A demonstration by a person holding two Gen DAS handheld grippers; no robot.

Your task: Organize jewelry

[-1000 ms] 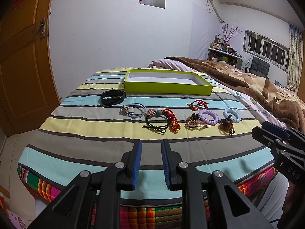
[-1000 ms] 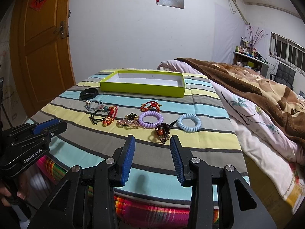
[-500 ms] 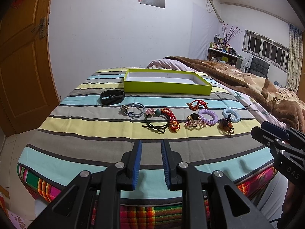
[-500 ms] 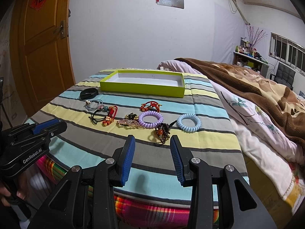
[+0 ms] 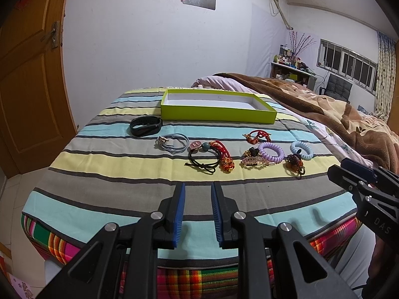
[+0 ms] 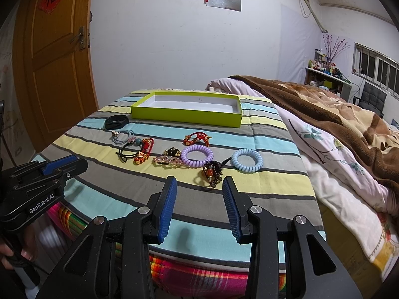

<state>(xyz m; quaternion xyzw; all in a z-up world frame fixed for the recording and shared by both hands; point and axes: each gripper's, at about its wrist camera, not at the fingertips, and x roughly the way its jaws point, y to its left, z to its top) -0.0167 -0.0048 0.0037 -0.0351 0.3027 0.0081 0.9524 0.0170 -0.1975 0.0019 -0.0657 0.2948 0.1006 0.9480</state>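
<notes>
1. Jewelry, seen from my left wrist, lies in a loose row across the middle of the striped bedspread [image 5: 104, 149], apart from the green box [image 5: 217, 111] at the far edge, whose white inside holds nothing.
2. A black band [image 5: 145, 129] sits just beside the box's left corner; a grey-blue hair tie [image 5: 174, 143] and a black hair tie [image 5: 203, 160] with a red cord bracelet [image 5: 224, 158] lie nearer me.
3. My left gripper [image 5: 197, 214] hovers over the near edge, its blue pads a narrow gap apart with nothing between them.
4. From my right wrist, a purple coil tie [image 6: 197, 155] and a blue coil tie [image 6: 247, 160] lie toward the right edge, with a beaded dark ornament [image 6: 212, 173] between them and closer to me.
5. A red knotted bracelet [image 6: 197, 138] lies between the coils and the box; a glittery clip [image 6: 167, 160] touches the purple coil's left side.
6. My right gripper [image 6: 199, 206] hangs over the near edge with its fingers spread wide and empty.
</notes>
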